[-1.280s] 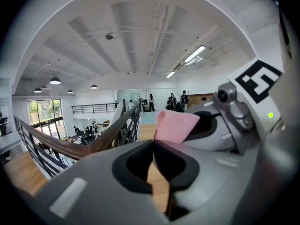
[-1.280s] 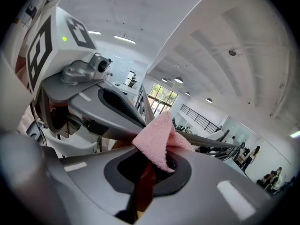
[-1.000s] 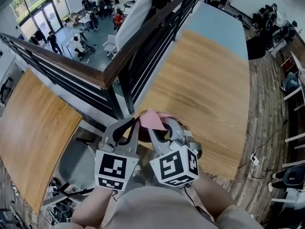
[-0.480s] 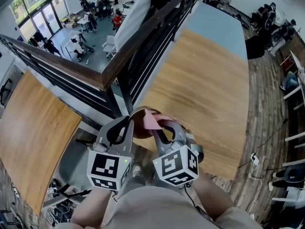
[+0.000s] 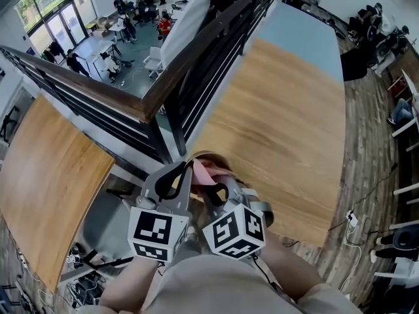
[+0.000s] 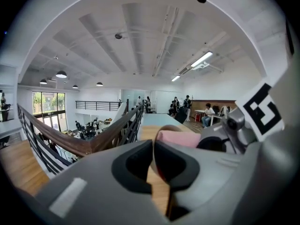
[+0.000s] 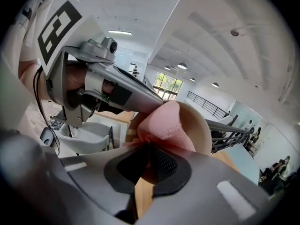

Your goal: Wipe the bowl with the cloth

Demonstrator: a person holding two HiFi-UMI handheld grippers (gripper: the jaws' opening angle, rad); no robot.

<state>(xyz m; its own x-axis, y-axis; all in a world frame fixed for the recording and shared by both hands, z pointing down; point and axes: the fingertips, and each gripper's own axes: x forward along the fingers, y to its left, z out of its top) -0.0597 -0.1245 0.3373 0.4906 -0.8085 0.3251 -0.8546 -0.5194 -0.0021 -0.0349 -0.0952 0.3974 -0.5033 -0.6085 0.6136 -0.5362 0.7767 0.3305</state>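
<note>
Pressure must be even as we sweep; our left fingers (image 6: 133,165) pinch the bowl (image 7: 201,130) by its rim, closed tight; our right fingers (image 7: 165,165) clamp the pink cloth (image 7: 164,123), bunched just ahead inside the bowl.

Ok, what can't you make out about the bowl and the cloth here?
- Head view: most of the round tan bowl, hidden behind the left gripper and right gripper.
- Right gripper view: the bowl's inside under the pink cloth, covered by it.
- Left gripper view: the cloth's lower part, behind that gripper's own jaws.
</note>
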